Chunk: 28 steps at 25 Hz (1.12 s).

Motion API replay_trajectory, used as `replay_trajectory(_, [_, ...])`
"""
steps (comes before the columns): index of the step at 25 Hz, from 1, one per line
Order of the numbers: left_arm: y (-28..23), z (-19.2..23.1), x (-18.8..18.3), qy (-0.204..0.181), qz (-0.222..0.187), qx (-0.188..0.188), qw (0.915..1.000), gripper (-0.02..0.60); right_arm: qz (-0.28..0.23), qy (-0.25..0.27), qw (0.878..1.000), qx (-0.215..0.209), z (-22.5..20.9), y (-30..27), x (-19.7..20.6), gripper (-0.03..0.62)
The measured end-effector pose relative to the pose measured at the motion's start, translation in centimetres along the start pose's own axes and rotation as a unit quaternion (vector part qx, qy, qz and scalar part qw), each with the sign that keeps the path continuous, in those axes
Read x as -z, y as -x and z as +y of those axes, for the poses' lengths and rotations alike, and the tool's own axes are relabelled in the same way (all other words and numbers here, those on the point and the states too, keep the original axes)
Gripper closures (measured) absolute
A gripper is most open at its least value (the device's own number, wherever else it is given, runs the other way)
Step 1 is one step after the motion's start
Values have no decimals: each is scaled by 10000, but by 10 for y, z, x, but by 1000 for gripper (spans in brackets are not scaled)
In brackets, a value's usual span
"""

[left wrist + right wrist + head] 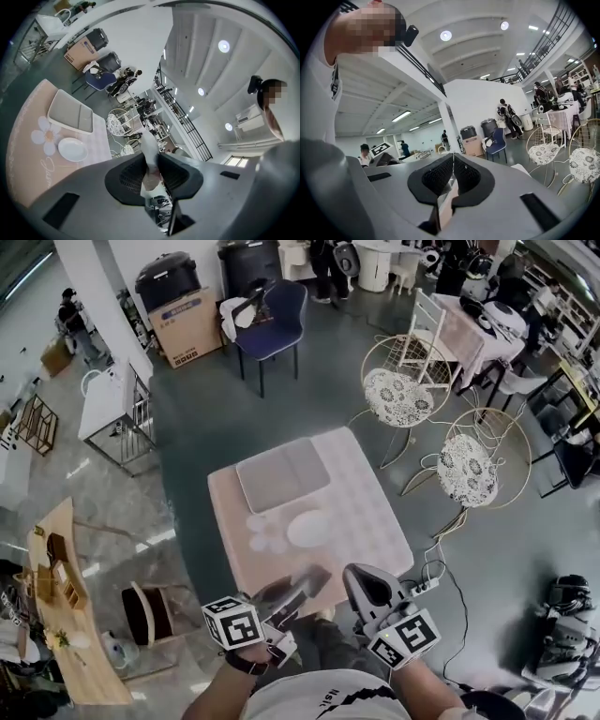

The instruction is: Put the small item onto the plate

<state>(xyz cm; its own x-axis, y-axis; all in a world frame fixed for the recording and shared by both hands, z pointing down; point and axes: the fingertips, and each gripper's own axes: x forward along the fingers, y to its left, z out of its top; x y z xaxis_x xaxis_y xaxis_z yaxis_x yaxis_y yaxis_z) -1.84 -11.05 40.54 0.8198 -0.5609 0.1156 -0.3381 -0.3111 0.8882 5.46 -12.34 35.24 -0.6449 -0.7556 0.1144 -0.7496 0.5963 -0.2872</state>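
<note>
Small white item (150, 146) is clamped in the left gripper (151, 165), jaws only narrowly apart and pressing on it. It's up in the air, on the person's side of the plate (72, 149). Right gripper (452, 164) has its jaws closed together, nothing in them. The plate sits on a pink table (23, 164), grey tray (70, 112) just behind it. Wire chairs (398, 395) are beyond the plate, in an open hall.

A pink-clothed table (366, 512) fills the frame's centre. A grey tray (281, 472) lies on its upper part, with a white plate (309, 529) just below it, beside a printed daisy (265, 532).
</note>
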Motion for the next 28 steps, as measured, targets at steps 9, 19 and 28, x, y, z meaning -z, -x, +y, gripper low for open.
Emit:
replay_trajectory(9, [-51,64,-28,240,53,-357,9991,491,318,-279,9989,-183,-59,-56,18,579])
replay_trajectory(19, [-90,160,-4,546,600,-462,9956,491,550,-457,9969,317,-103,-77,84,579])
replay_trajectory(28, [-112,247,23,682,1025,-855,9887,491,602,-617,9950,504,-118,-94,142,579])
